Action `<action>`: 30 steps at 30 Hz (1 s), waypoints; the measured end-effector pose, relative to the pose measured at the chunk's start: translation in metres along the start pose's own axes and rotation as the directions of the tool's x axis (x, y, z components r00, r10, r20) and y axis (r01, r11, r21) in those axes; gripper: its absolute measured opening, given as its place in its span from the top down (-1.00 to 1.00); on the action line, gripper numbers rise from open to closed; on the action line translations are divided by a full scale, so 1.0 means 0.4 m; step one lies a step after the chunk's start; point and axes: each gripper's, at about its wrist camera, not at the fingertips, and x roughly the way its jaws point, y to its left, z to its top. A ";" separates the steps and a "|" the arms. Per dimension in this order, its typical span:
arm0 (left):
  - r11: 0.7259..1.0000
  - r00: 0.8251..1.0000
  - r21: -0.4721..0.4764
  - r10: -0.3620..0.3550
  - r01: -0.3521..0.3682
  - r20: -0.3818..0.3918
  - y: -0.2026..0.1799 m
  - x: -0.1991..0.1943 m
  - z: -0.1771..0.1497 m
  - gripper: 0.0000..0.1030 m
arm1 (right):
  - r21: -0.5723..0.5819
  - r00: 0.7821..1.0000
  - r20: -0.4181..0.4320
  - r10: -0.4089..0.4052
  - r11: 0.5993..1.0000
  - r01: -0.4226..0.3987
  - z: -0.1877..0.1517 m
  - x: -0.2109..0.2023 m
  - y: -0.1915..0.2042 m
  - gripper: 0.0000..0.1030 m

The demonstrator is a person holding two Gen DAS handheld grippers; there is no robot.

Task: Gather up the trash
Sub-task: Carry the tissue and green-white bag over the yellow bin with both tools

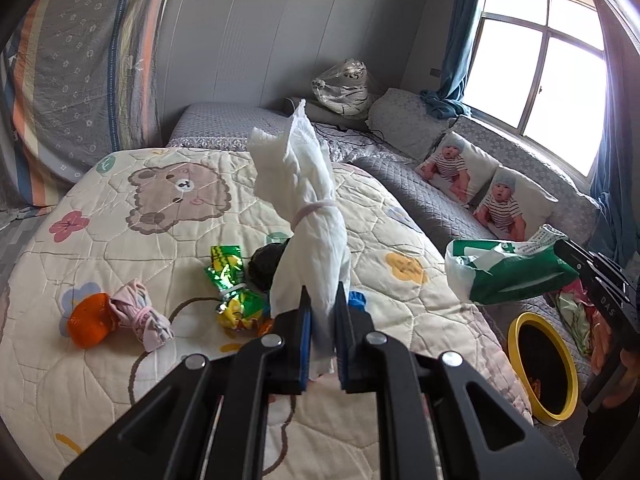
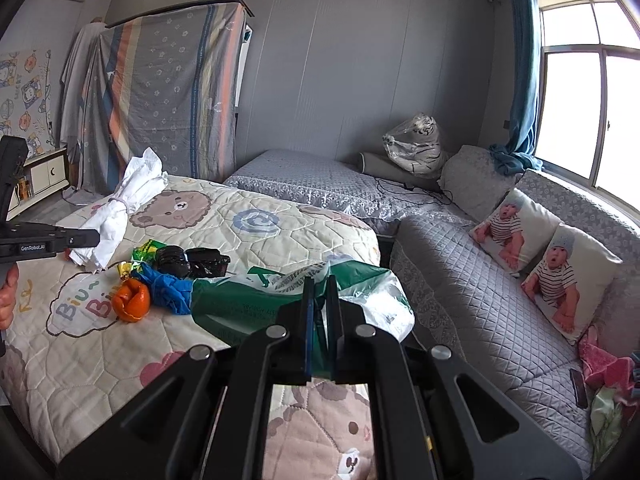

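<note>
My left gripper [image 1: 323,300] is shut on a white crumpled bundle [image 1: 308,200] tied with a pink band, holding it upright above the bear quilt [image 1: 132,360]. The right wrist view shows that bundle [image 2: 120,208] at the left. My right gripper [image 2: 319,284] is shut on a green and white plastic bag [image 2: 256,300], which hangs beside the bed [image 1: 508,272]. On the quilt lie orange peel [image 1: 88,320], a pink knotted scrap [image 1: 138,316], a green-yellow wrapper [image 1: 232,280], a black lump [image 1: 266,266] and a blue scrap [image 2: 168,286].
A yellow-rimmed bin [image 1: 513,332] stands on the floor between the bed and the grey sofa [image 2: 480,300]. Two baby-print cushions [image 2: 516,236] lean on the sofa back. A second bed [image 2: 304,176] and a window [image 2: 592,112] are behind.
</note>
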 end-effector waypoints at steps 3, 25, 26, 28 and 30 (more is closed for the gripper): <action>0.999 1.000 0.021 -0.030 0.030 -0.005 -0.041 0.013 0.003 0.82 | 0.011 0.999 -0.003 -0.033 0.999 0.033 -0.009 -0.019 -0.029 0.91; 0.938 0.958 0.204 -0.263 0.281 -0.110 -0.412 0.121 -0.021 0.82 | 0.121 0.949 -0.096 -0.299 0.943 0.309 -0.175 -0.166 -0.267 0.91; 0.932 0.954 0.211 -0.275 0.295 -0.117 -0.430 0.125 -0.026 0.82 | 0.124 0.945 -0.105 -0.311 0.938 0.323 -0.186 -0.175 -0.277 0.91; 0.922 0.948 0.224 -0.292 0.315 -0.131 -0.460 0.131 -0.036 0.82 | 0.132 0.936 -0.120 -0.332 0.929 0.346 -0.206 -0.192 -0.293 0.91; 0.910 0.938 0.236 -0.312 0.341 -0.149 -0.496 0.136 -0.048 0.82 | 0.139 0.926 -0.133 -0.352 0.919 0.369 -0.222 -0.204 -0.309 0.91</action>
